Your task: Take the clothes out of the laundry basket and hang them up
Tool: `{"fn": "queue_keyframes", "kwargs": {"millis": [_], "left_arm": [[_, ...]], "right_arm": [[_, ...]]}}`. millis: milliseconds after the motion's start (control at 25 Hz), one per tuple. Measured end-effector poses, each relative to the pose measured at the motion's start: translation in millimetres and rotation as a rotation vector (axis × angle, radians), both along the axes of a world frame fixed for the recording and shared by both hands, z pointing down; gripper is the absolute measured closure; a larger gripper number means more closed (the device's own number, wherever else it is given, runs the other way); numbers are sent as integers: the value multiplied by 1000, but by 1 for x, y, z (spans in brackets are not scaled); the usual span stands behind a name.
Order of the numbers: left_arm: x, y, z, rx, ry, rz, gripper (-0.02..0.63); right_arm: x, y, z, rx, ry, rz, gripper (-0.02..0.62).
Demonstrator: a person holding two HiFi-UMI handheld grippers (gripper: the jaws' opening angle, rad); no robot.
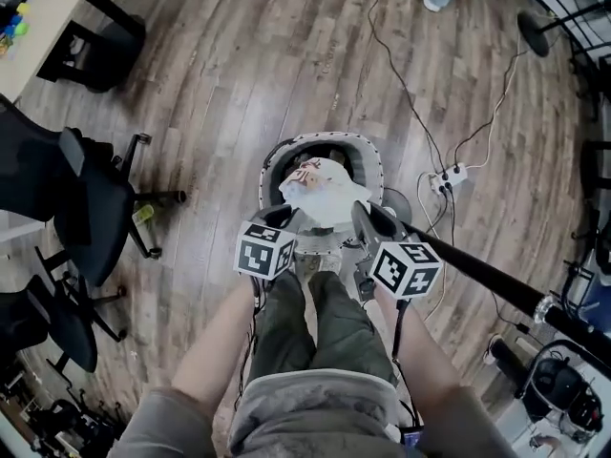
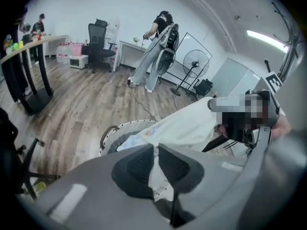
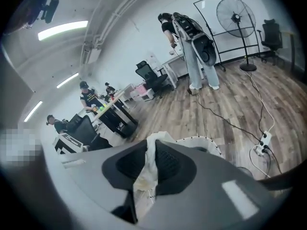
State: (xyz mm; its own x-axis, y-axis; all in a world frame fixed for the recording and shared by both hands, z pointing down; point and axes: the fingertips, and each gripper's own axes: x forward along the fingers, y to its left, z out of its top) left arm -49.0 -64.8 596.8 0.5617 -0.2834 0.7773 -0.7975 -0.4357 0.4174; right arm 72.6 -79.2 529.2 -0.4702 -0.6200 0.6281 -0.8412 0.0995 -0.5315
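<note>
A white garment [image 1: 323, 197] with a small print hangs stretched between my two grippers, above the round laundry basket [image 1: 367, 155] on the floor. In the head view my left gripper [image 1: 291, 220] holds its left edge and my right gripper [image 1: 368, 220] its right edge. The left gripper [image 2: 156, 153] has its jaws shut, with the white cloth [image 2: 189, 126] pinched between the pads. My right gripper [image 3: 150, 158] is likewise shut on a bunched fold of the cloth [image 3: 147, 170]. The basket rim [image 2: 111, 131] shows below the cloth, and the basket rim [image 3: 207, 143] also appears beyond the right jaws.
Black office chairs [image 1: 88, 208] stand at the left. A power strip [image 1: 447, 178] with trailing cables lies right of the basket. A black rail [image 1: 496, 281] runs off to the lower right. A person [image 2: 158, 47] stands by a floor fan [image 2: 194, 63] further back.
</note>
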Motion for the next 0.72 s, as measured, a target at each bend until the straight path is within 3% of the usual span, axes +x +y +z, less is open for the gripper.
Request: {"fn": "queue_keyframes", "kwargs": {"millis": [360, 720], "left_arm": [[6, -1, -166, 192, 92, 49, 574], [7, 10, -304, 364, 177, 140, 574]], "right_arm": [[-4, 11, -182, 260, 31, -74, 522], [-7, 41, -318, 427, 68, -142, 522]]}}
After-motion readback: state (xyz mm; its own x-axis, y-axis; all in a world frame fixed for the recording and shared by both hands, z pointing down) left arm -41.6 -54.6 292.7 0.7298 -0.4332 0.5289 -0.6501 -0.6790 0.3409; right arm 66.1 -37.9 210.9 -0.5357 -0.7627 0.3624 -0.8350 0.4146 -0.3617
